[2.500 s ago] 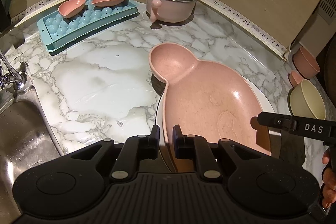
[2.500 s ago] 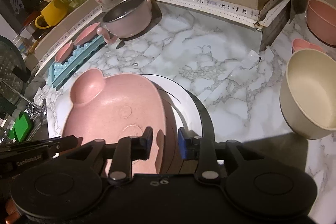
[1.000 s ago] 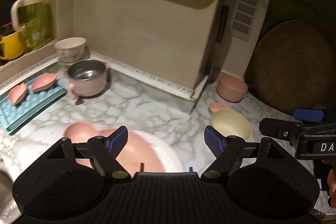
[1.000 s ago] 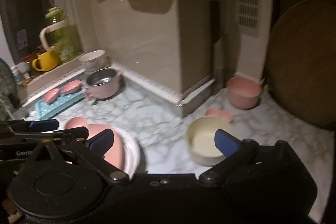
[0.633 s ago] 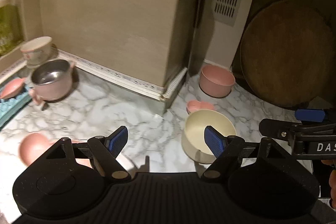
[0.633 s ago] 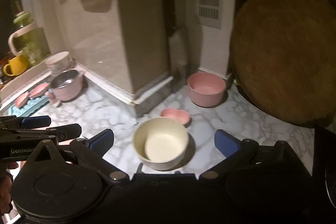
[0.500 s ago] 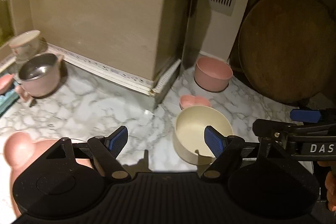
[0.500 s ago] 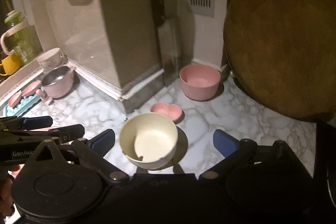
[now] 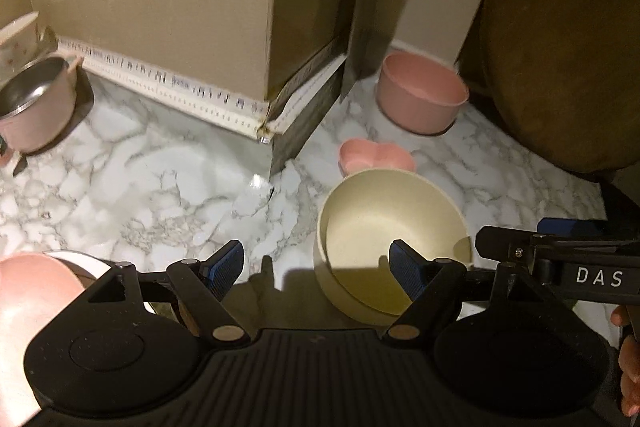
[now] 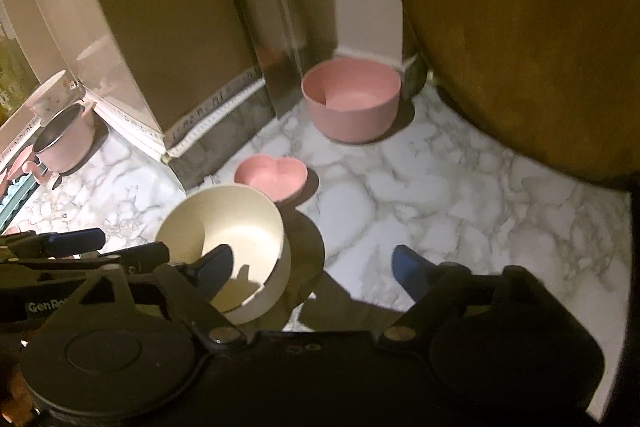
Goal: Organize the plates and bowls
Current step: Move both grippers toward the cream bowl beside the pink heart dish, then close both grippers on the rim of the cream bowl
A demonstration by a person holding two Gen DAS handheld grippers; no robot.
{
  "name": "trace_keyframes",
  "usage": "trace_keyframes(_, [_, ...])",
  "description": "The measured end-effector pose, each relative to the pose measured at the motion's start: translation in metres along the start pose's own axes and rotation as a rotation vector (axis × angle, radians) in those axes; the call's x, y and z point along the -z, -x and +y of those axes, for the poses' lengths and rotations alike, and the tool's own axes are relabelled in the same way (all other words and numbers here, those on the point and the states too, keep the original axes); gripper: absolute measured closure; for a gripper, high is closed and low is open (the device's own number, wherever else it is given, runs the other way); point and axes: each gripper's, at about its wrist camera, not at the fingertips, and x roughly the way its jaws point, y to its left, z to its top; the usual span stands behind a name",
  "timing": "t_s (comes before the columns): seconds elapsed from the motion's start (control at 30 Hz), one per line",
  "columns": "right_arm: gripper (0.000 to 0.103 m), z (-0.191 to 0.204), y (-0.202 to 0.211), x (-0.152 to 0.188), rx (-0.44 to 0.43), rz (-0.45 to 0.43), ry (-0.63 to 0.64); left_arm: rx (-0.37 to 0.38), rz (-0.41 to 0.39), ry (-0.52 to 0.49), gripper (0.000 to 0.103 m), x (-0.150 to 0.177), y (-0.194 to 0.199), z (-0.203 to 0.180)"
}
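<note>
Two claws released | left claw (image 9: 316,263): cream bowl (image 9: 390,223) at 1 o'clock | right claw (image 10: 308,265), jaws just narrowing, straddles its 3 o'clock rim, nearer | counter (image 10: 460,195)

The countertop (image 9: 152,179) looks like glossy white marble with grey veins. The cream bowl (image 9: 384,219) and pink bowl (image 10: 352,99) have a matt, smooth finish. The round board (image 9: 560,59) looks like dull brown wood. The pot (image 9: 36,107) is shiny metal inside.
</note>
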Motion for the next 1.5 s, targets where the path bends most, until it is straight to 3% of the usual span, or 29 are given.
trace_keyframes(0.23, [0.037, -0.007, -0.028, 0.001, -0.019, 0.065, -0.06, -0.025, 0.031, 0.067, 0.024, 0.0, -0.019, 0.005])
trace_keyframes(0.3, [0.047, -0.006, -0.034, 0.001, -0.03, 0.08, -0.067, -0.024, 0.032, 0.076, 0.033, 0.0, -0.022, 0.004])
trace_keyframes(0.37, [0.053, -0.003, -0.039, 0.001, -0.036, 0.09, -0.067, -0.019, 0.038, 0.086, 0.036, 0.0, -0.024, 0.003])
trace_keyframes(0.53, [0.058, 0.001, -0.043, 0.001, -0.053, 0.098, -0.072, -0.007, 0.033, 0.11, 0.055, 0.0, -0.024, 0.0])
trace_keyframes(0.9, [0.089, 0.004, -0.045, 0.002, -0.066, 0.121, -0.097, 0.01, 0.038, 0.121, 0.084, 0.001, -0.026, -0.004])
trace_keyframes(1.07, [0.091, 0.007, -0.044, 0.001, -0.055, 0.126, -0.095, 0.015, 0.045, 0.118, 0.09, 0.001, -0.024, -0.004])
trace_keyframes(1.5, [0.091, 0.005, -0.017, 0.012, -0.027, 0.133, -0.124, 0.071, 0.066, 0.086, 0.09, 0.013, 0.004, -0.013])
